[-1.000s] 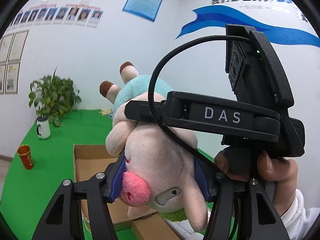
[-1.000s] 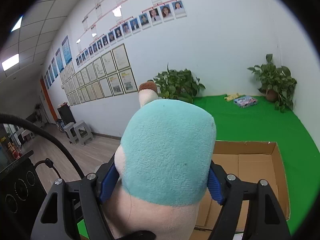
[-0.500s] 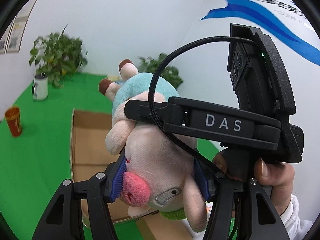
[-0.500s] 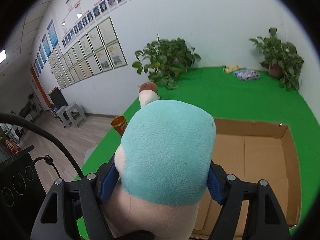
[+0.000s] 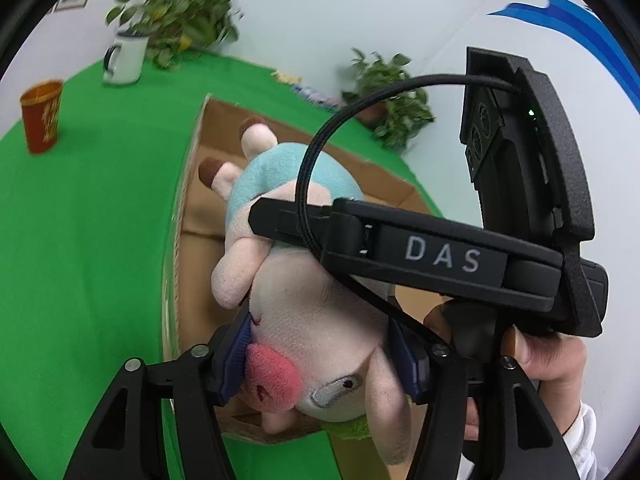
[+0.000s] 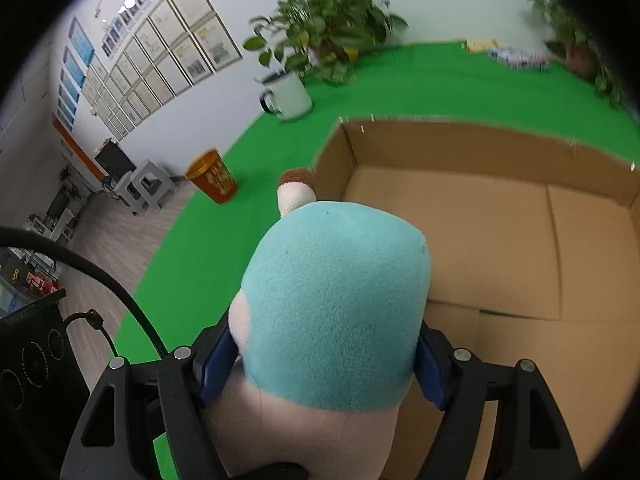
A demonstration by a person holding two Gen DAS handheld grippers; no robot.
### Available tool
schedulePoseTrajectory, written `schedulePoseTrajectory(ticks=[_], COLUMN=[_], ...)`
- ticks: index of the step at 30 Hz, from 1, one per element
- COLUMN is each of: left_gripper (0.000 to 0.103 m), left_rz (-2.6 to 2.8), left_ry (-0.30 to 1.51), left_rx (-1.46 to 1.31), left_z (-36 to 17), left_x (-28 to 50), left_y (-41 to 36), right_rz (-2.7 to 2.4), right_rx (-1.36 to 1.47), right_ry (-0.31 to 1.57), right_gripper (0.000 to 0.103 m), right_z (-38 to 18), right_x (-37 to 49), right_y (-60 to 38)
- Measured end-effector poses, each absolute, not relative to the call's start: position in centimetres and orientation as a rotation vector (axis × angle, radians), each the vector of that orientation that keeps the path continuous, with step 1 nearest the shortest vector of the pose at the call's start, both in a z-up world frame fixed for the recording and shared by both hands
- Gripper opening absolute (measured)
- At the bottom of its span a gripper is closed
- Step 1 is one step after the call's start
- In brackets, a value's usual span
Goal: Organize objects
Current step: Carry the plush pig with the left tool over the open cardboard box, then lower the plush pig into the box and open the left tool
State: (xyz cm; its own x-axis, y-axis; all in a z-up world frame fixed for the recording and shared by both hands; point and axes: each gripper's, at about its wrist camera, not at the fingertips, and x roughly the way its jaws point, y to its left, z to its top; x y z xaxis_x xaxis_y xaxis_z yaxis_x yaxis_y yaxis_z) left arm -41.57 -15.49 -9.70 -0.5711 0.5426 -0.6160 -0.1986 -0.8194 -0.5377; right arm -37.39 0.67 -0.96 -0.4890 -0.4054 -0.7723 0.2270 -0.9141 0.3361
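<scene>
Left wrist view: plush pig toy [image 5: 308,320] was held upside down, snout toward the camera, head pinched between the blue pads of the left gripper [image 5: 320,354]; pads dented the fabric on both sides, though these fingers had just eased apart slightly with the toy between them. The right gripper [image 5: 400,248] crossed the frame from the right, marked DAS, clamped across the toy's teal body, with a person's hand [image 5: 548,356] on its handle. Behind the toy sat the open cardboard box [image 5: 192,184] on the green worktop [image 5: 92,216]; the toy hung over the box's near part, not touching it as far as I could tell. A red cup [image 5: 42,116] and white mug [image 5: 124,58] stood well apart to the left, plants along the wall. Right wrist view: fingers of the right gripper [image 6: 320,364] pressed on both sides of the toy's teal back [image 6: 336,312], one brown-tipped foot sticking out ahead. The box [image 6: 460,136] looked empty inside, floor bare; the mug [image 6: 288,94] and cup [image 6: 212,178] stood beyond its left wall. Step judged: two-handed carry of the toy, lowering it into the box. Next move likely calls for bringing it down past the box walls onto the floor, then spreading both pairs of fingers and pulling back without snagging the plush or the cable.
</scene>
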Motion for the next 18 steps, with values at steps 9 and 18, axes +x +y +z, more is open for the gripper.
schedulePoseTrajectory(ticks=[9, 18], left_gripper=[0.064, 0.047], left_rz=[2.522, 2.546], left_ry=[-0.466, -0.515], left_rx=[-1.119, -1.163], left_z=[-9.8, -11.1], left_x=[-39.7, -41.6], left_y=[-16.6, -18.8], right_rz=[-2.311, -2.228], right_rx=[1.417, 1.314], right_ry=[-0.437, -0.594], right_gripper=[0.087, 0.091], right_z=[-3.7, -0.9], right_x=[-38.2, -36.5], right_y=[1.0, 4.0])
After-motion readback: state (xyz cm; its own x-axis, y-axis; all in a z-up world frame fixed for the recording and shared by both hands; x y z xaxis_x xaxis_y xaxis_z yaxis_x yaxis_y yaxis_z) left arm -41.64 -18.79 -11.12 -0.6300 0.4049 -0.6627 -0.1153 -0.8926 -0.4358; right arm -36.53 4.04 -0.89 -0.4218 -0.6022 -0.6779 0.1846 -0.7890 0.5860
